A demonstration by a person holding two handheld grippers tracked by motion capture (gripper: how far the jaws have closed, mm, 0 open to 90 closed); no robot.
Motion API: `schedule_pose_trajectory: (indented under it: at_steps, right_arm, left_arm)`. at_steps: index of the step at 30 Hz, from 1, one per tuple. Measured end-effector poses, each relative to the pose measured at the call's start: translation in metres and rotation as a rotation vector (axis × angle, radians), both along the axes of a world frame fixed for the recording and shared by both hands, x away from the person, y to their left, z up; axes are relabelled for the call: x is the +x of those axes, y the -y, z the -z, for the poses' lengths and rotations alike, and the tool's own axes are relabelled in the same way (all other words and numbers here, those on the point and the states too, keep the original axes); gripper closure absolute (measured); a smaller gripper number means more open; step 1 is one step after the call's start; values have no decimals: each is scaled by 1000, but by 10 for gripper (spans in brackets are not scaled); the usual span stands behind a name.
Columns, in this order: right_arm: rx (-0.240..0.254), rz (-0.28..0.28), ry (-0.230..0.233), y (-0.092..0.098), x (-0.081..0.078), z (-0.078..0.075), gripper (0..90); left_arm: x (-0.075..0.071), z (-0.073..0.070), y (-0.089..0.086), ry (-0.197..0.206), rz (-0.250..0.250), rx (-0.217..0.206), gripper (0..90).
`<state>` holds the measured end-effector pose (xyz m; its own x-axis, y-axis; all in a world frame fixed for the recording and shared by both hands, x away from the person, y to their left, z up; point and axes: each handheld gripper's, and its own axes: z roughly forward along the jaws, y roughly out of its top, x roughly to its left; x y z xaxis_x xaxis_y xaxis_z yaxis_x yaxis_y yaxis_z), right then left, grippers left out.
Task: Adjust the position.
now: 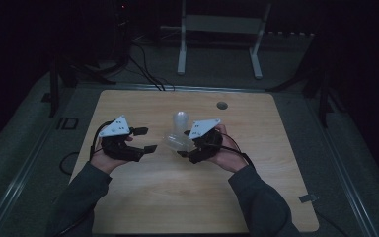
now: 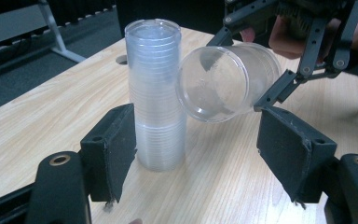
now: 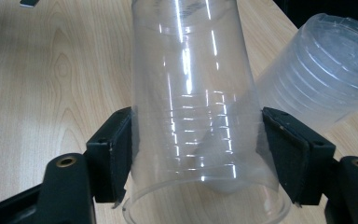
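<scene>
A tall stack of clear plastic cups (image 1: 180, 120) stands upright near the middle of the wooden table (image 1: 177, 197). My right gripper (image 1: 184, 144) is shut on a single clear cup (image 1: 174, 142) that lies on its side just in front of the stack. In the right gripper view the pads (image 3: 284, 158) press both walls of this cup (image 3: 196, 102), with the stack (image 3: 326, 70) beside it. My left gripper (image 1: 147, 139) stands open to the left of the cup, nothing between its fingers. In the left gripper view the cup's mouth (image 2: 214, 86) faces the stack (image 2: 156, 93).
A round cable hole (image 1: 221, 105) sits in the table's far edge. A white metal frame (image 1: 217, 29) and cables (image 1: 148, 74) are on the floor behind the table. A small grey tag (image 1: 308, 198) lies at the table's right front edge.
</scene>
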<state>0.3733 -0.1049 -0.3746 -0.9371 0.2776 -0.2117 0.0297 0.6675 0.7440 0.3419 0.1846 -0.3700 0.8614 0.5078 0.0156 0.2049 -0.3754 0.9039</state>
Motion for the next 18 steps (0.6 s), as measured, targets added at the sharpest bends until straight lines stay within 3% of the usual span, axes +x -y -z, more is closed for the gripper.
schedule_pose_trajectory:
  at_steps: [18]
  right_arm:
    - [-79,-32,9,-9,-1,-3,296]
  left_arm:
    - [3,-2,5,-21,30,95,283]
